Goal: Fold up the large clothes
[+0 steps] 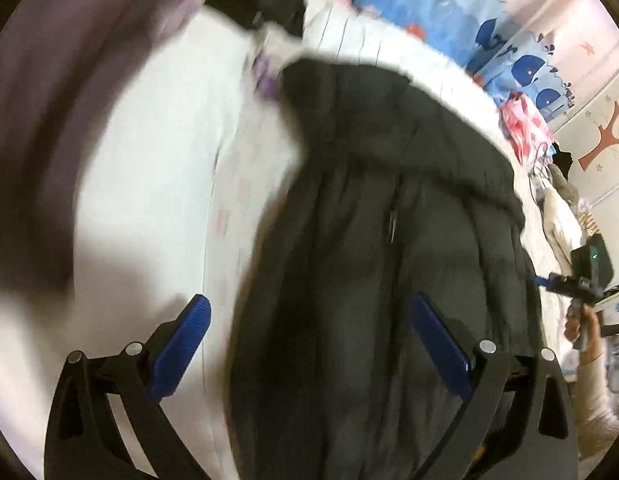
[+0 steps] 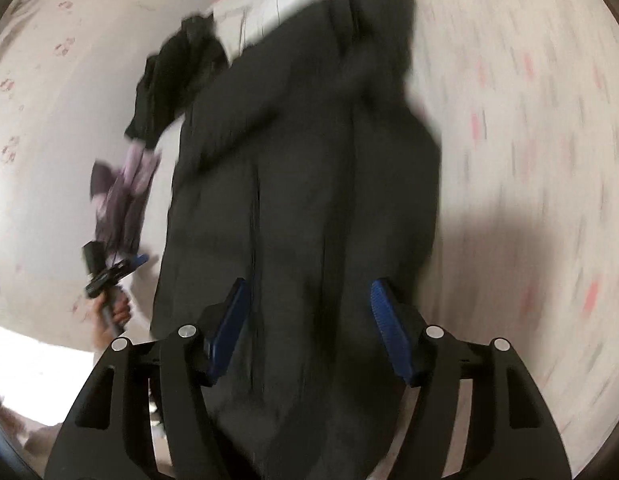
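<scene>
A large dark padded jacket [image 1: 389, 240] lies stretched out on a white bed sheet [image 1: 157, 184]; it also fills the middle of the right wrist view [image 2: 305, 184]. My left gripper [image 1: 309, 328] is open above the jacket's near end, its left blue pad over the sheet. My right gripper [image 2: 305, 312] is open above the jacket, both blue pads over the dark fabric. Each gripper shows in the other's view: the right one [image 1: 577, 280] and the left one [image 2: 109, 272], beside the jacket. Both views are blurred.
A purple garment [image 2: 121, 192] and a black garment [image 2: 177, 72] lie on the bed beside the jacket. A blue whale-print quilt [image 1: 469, 20] and a red-white cloth [image 1: 525, 124] sit by the wall.
</scene>
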`<action>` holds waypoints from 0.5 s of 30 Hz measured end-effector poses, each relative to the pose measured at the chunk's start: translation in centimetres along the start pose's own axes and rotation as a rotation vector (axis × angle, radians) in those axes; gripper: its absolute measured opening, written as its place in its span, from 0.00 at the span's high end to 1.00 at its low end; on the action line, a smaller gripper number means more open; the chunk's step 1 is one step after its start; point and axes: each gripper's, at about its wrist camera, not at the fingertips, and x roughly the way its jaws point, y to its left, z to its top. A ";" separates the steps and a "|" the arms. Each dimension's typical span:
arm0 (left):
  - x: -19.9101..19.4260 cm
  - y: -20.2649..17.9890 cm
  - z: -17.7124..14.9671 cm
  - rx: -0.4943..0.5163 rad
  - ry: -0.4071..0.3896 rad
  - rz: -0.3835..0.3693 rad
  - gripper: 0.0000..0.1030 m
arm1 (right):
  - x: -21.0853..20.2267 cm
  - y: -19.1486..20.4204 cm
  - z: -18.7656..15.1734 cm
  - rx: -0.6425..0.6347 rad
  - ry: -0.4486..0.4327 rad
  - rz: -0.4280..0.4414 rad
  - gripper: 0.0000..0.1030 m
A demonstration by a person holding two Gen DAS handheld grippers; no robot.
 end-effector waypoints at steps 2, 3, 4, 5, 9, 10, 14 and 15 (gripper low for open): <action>0.2 0.5 -3.2 -0.014 0.028 -0.020 0.07 | 0.2 -0.4 -2.5 0.013 0.026 0.023 0.40; 0.4 0.5 -4.2 -0.015 0.035 -0.022 0.07 | -0.1 -0.8 -4.1 0.032 0.038 0.055 0.40; 0.8 0.2 -5.2 -0.018 0.048 -0.018 0.07 | -0.2 -0.9 -4.8 0.044 0.042 0.070 0.40; 1.0 0.2 -6.2 -0.028 0.062 -0.019 0.07 | -0.5 -1.1 -5.6 0.059 0.047 0.093 0.38; 0.4 -0.3 -9.3 -0.054 0.078 -0.106 0.07 | -0.8 -0.9 -7.1 0.068 0.094 0.139 0.34; 0.1 -0.5 -9.8 -0.045 0.070 -0.112 0.07 | -0.5 -0.8 -7.8 0.061 0.105 0.136 0.33; 0.5 0.3 -11.0 -0.072 0.108 -0.078 0.07 | -0.4 -0.9 -8.8 0.038 0.139 0.151 0.27; 0.8 0.6 -11.1 -0.089 0.117 -0.079 0.07 | -0.4 -1.0 -9.1 0.035 0.140 0.164 0.26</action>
